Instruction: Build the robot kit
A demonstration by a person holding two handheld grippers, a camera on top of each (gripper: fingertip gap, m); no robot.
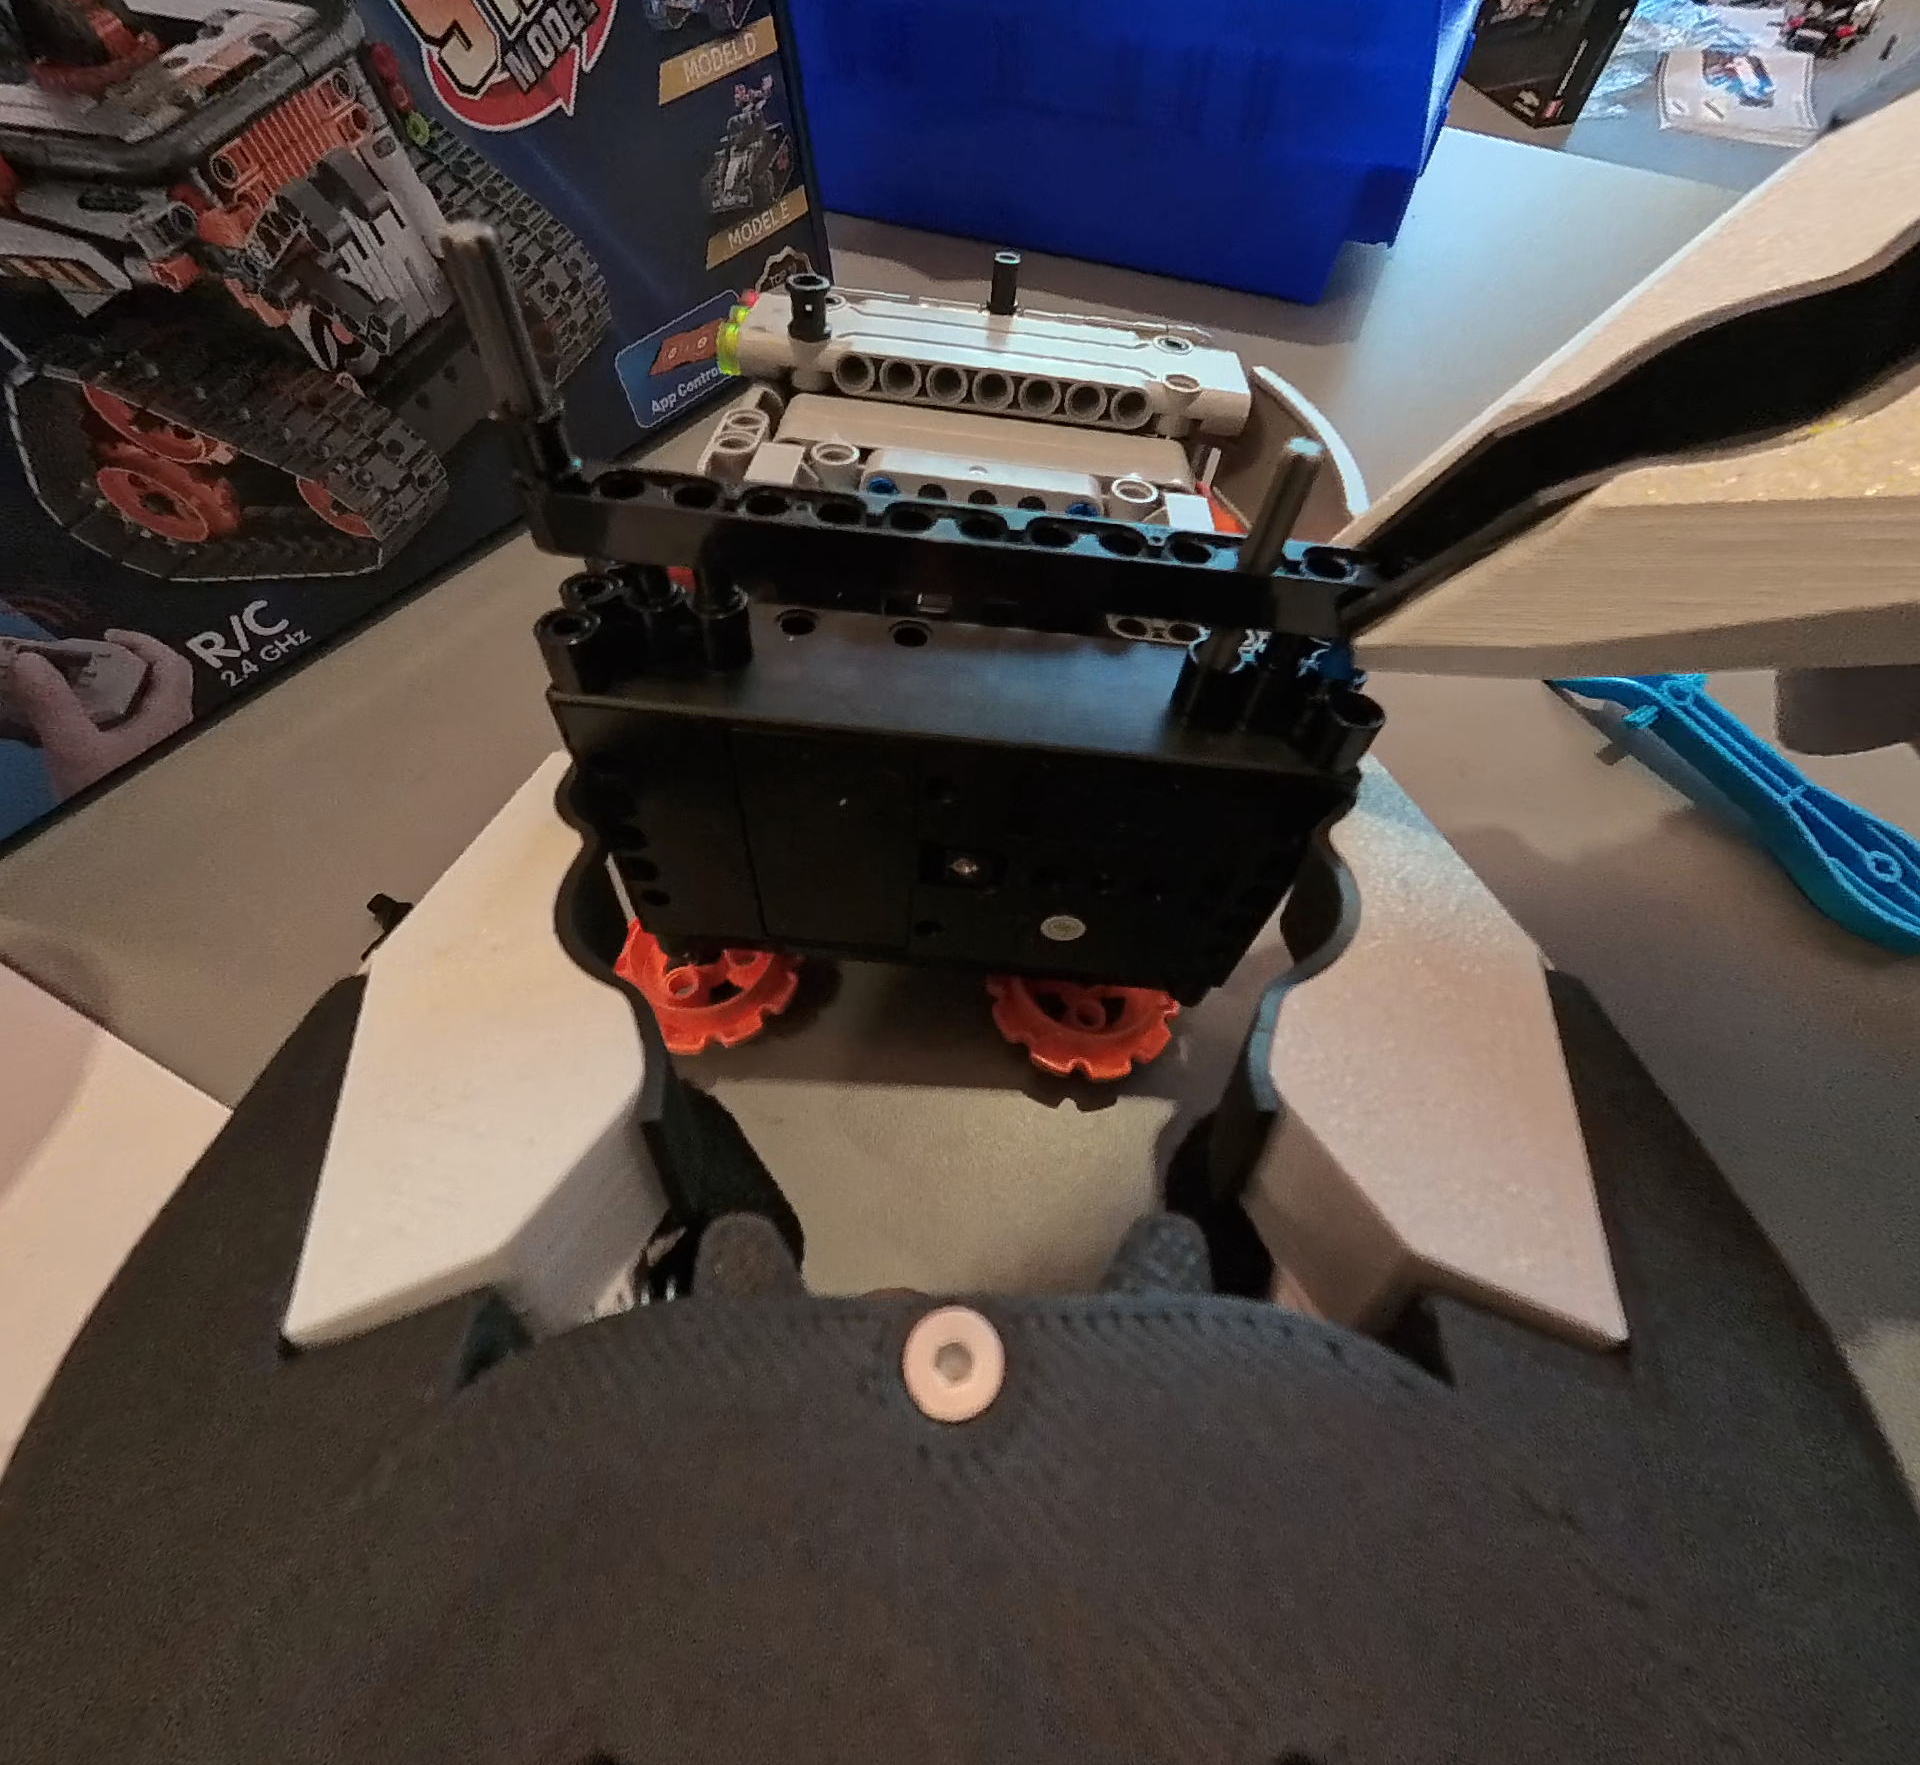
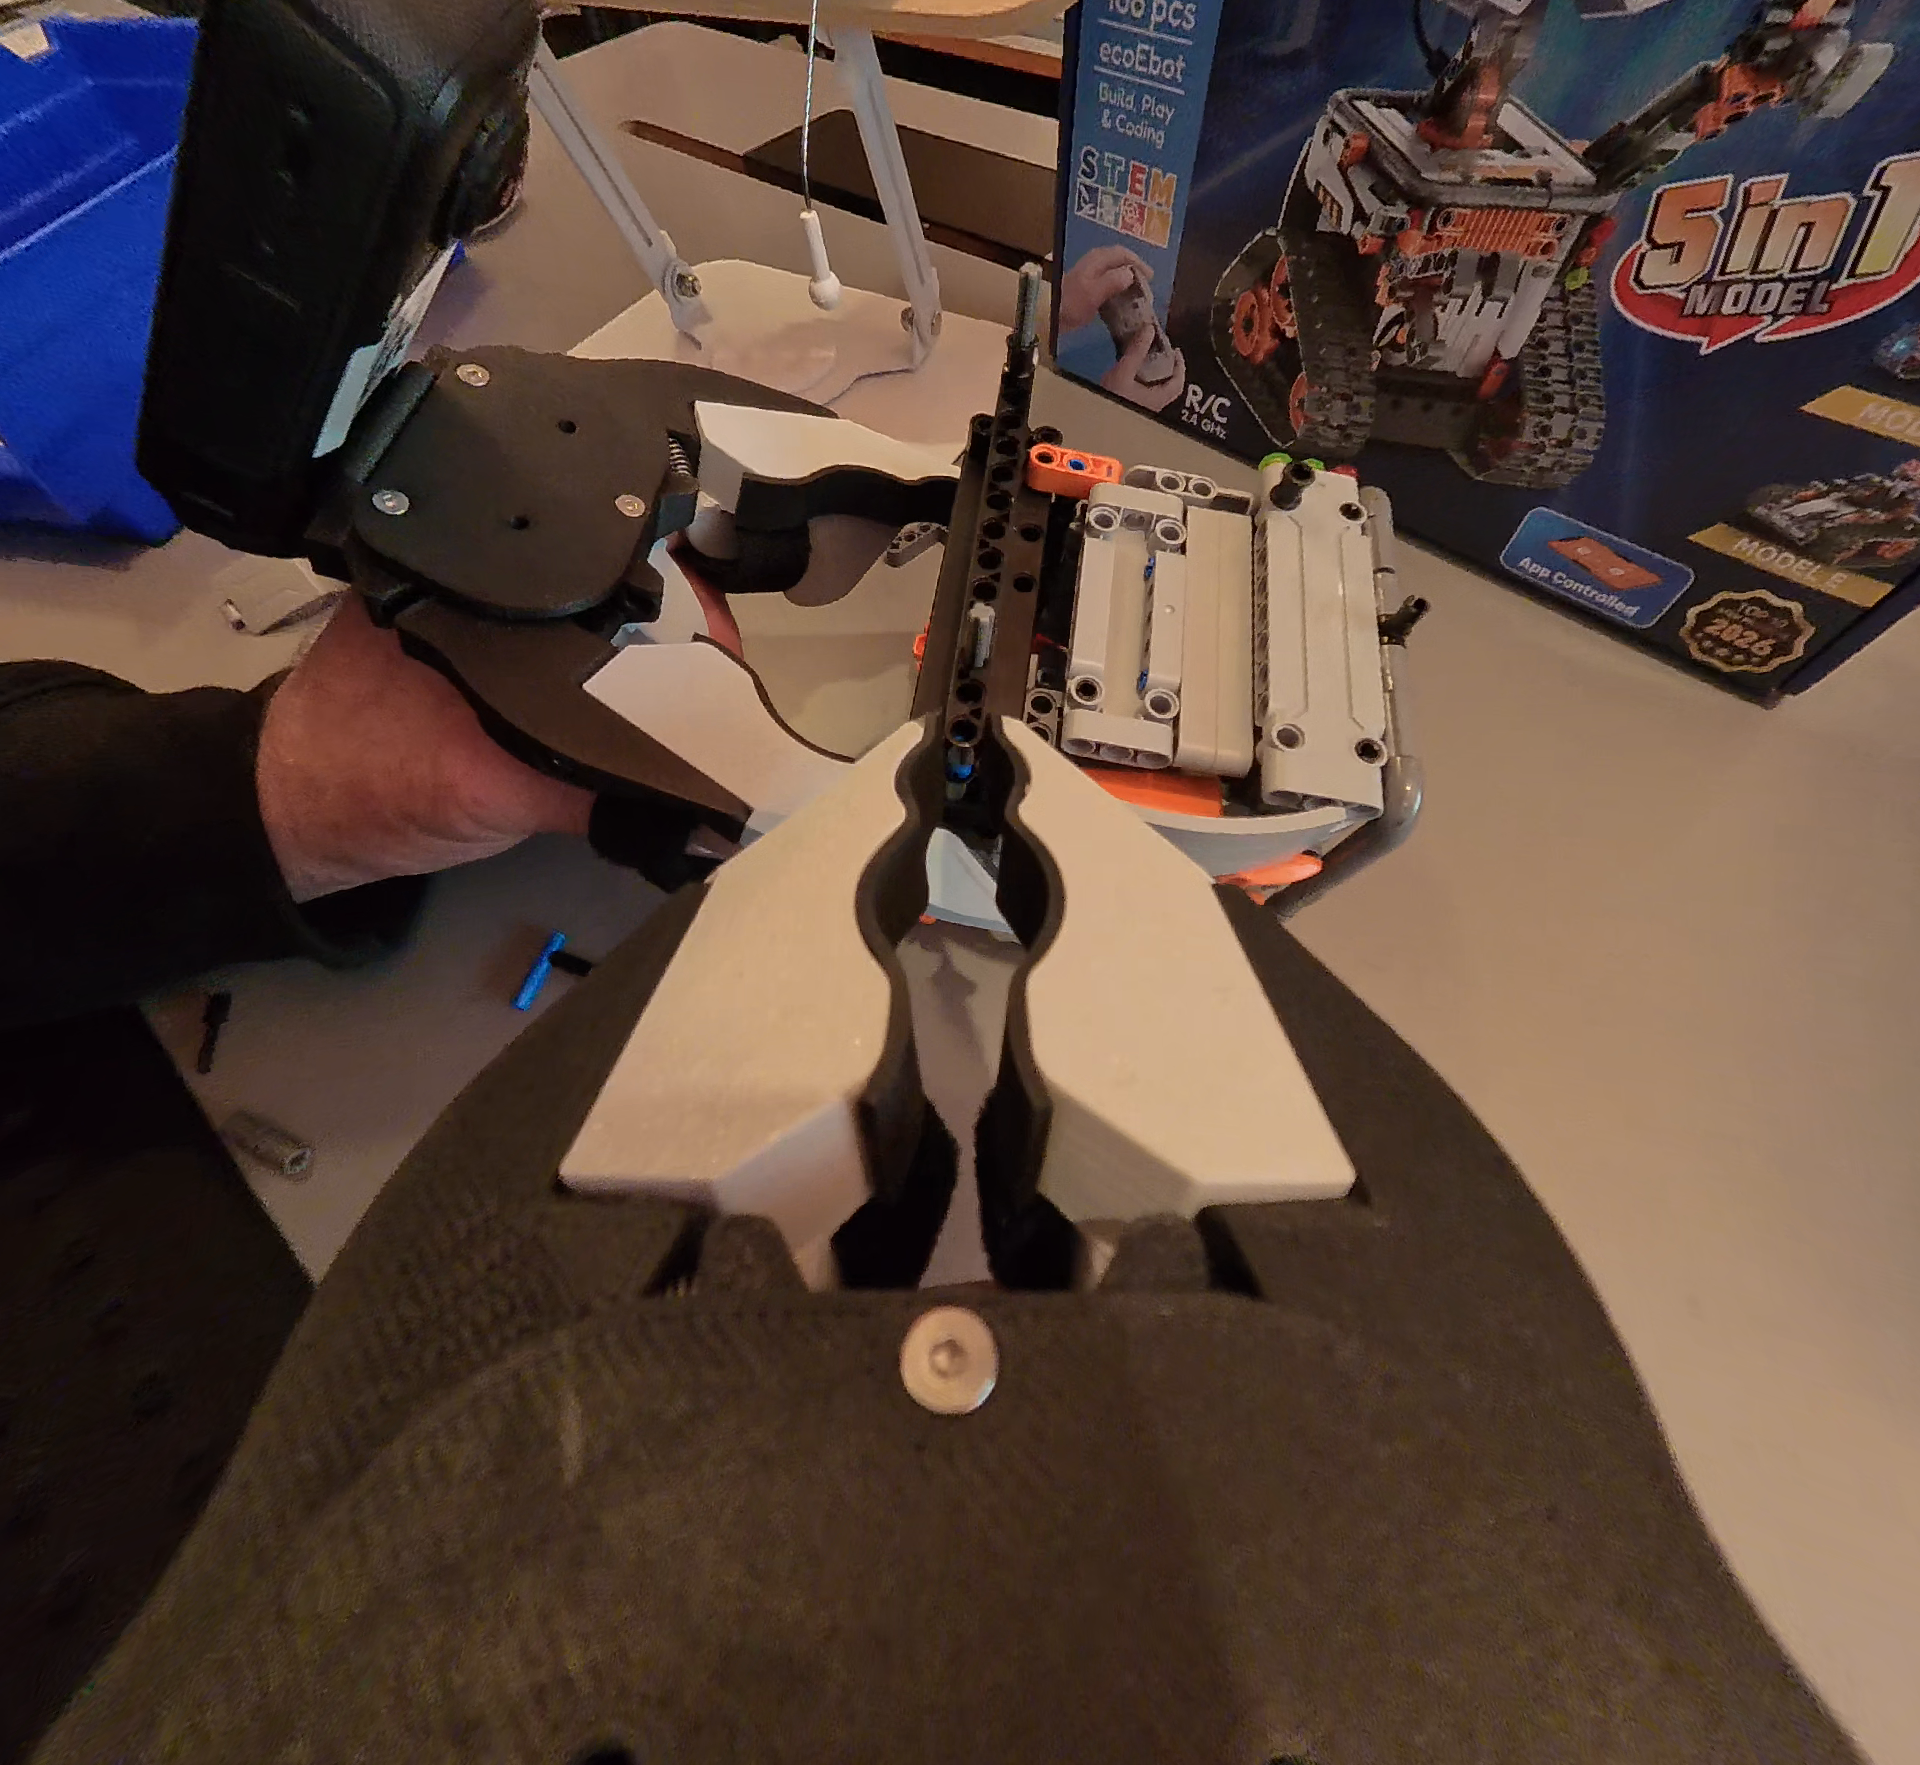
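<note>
At centre frame of the left wrist view, the left gripper (image 1: 951, 842) is clamped on the black block (image 1: 935, 832) of a brick-built vehicle (image 1: 966, 489), whose 2 orange wheels (image 1: 717, 983) show below. In the right wrist view the right gripper (image 2: 961, 759) is pinched tight on the near end of the black holed beam (image 2: 987, 562). Behind stand a toy box (image 2: 1507, 261) at upper right and a blue bin (image 1: 1101, 84).

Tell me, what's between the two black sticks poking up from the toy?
In the left wrist view, a long black holed beam spans between the two upright sticks, with grey bricks behind it.
</note>
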